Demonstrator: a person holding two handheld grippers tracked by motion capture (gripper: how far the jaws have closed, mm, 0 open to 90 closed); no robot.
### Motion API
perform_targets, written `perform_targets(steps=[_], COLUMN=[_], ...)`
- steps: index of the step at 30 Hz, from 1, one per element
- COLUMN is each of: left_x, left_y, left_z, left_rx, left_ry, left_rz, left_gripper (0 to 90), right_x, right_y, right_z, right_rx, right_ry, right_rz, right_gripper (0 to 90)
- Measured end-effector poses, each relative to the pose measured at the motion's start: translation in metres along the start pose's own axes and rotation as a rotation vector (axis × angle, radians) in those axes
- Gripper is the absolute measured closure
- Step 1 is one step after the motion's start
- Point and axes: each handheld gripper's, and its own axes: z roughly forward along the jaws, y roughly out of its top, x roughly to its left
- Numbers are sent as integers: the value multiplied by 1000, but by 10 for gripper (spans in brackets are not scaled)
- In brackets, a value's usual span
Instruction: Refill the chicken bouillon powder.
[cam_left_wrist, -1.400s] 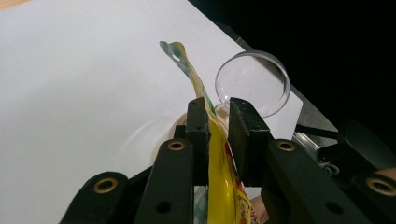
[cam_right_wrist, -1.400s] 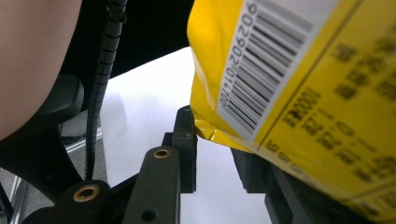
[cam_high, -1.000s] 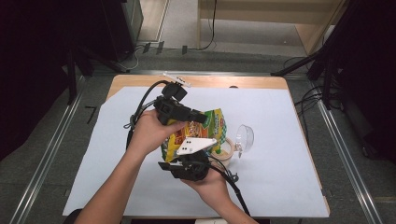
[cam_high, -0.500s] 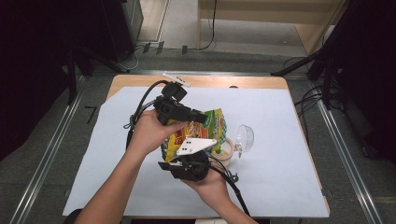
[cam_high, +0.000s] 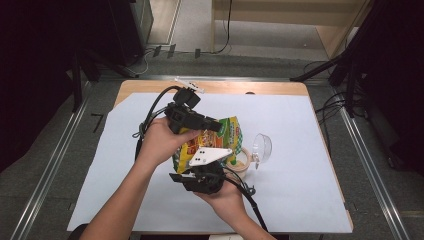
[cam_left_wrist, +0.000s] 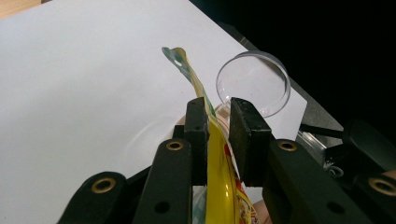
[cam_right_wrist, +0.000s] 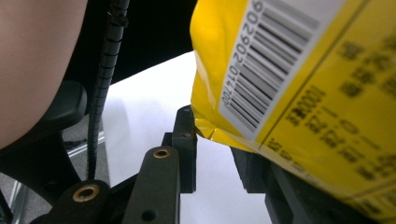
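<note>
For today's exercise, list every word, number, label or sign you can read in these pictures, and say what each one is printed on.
"902902 014700": digits beside the barcode on the yellow snack bag, as far as they can be made out.
Black print beside the barcode on the same bag: too blurred to read.
Red and yellow printing on the bag's front, high view: too small to read.

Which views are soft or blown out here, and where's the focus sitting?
High view: evenly lit on the white sheet, dark surroundings, slightly soft overall. Left gripper view: jaws and the yellow packet edge fairly sharp, clear round lid readable, sheet nearly blown out. Right gripper view: packet too close, its barcode legible but the print to its right blurred.
</note>
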Motion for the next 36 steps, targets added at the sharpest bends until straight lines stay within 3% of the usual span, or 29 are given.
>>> perform_targets(steps=[36], left_x=[0], left_y=[1], left_z=[0], left_rx=[-3], left_ry=[-8], left_rz=[0], left_gripper=[773], right_x=[1], right_y=[0], right_z=[-1], right_rx=[-9], right_ry=[-9], right_rz=[-2], right_gripper=[731])
